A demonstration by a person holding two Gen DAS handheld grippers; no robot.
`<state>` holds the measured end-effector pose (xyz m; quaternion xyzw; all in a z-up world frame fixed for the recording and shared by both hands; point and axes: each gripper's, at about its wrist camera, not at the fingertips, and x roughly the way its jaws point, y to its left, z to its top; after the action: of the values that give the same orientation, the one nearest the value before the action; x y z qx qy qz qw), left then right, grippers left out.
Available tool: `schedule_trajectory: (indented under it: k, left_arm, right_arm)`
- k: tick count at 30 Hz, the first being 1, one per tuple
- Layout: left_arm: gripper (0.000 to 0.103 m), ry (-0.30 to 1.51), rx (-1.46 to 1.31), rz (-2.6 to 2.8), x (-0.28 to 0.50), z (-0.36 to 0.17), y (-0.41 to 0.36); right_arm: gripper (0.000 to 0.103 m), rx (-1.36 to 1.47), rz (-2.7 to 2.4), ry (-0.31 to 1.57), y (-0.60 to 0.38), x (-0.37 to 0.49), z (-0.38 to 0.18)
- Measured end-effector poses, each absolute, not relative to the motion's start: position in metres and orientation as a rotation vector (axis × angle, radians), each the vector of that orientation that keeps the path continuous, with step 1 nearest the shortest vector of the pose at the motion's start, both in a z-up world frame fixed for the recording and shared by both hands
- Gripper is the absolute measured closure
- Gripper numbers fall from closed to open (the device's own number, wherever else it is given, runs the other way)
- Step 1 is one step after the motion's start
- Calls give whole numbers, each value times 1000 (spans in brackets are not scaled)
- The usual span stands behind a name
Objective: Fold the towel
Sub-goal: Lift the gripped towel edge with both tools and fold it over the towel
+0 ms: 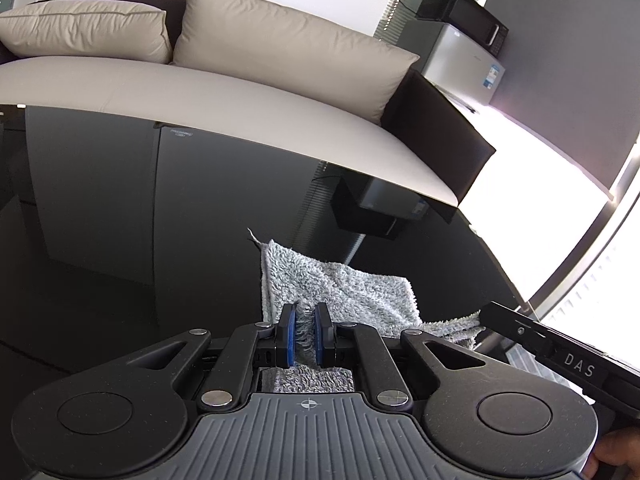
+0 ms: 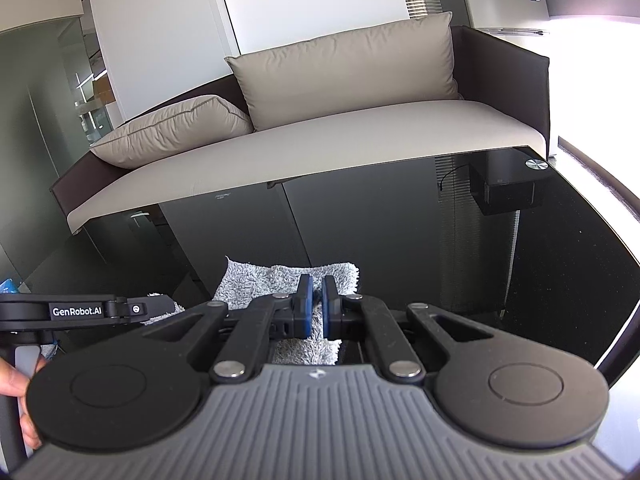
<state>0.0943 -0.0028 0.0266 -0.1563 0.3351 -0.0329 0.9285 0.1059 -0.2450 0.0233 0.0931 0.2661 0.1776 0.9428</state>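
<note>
A grey fluffy towel (image 1: pixel 340 284) lies partly folded on the glossy black table (image 1: pixel 120 260). My left gripper (image 1: pixel 305 332) is shut on the towel's near edge, with a ridge of fabric pinched between its blue pads. In the right wrist view the same towel (image 2: pixel 260 276) lies just ahead, and my right gripper (image 2: pixel 318 306) is shut on a strip of it. The two grippers hold the near edge side by side. The right gripper's body (image 1: pixel 560 344) shows at the right of the left wrist view, and the left gripper's body (image 2: pixel 80 310) at the left of the right wrist view.
A beige sofa (image 1: pixel 240 92) with two cushions stands just beyond the table's far edge. To its right a small fridge (image 1: pixel 464 64) carries a black microwave (image 1: pixel 460 12). A hand (image 2: pixel 12 380) grips the left handle. Bright windows are on the right.
</note>
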Motion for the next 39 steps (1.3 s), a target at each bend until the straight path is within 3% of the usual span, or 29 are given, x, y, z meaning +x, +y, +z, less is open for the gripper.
schedule_trajectory:
  k: [23,39]
  left_arm:
    - [94,704,-317,-33,158,12,6]
    - [93,654,-323,-3,159,13,12]
  right_arm:
    - [99,172,341,564,-227,173,10]
    - [98,169,309,594,-223,194,-11]
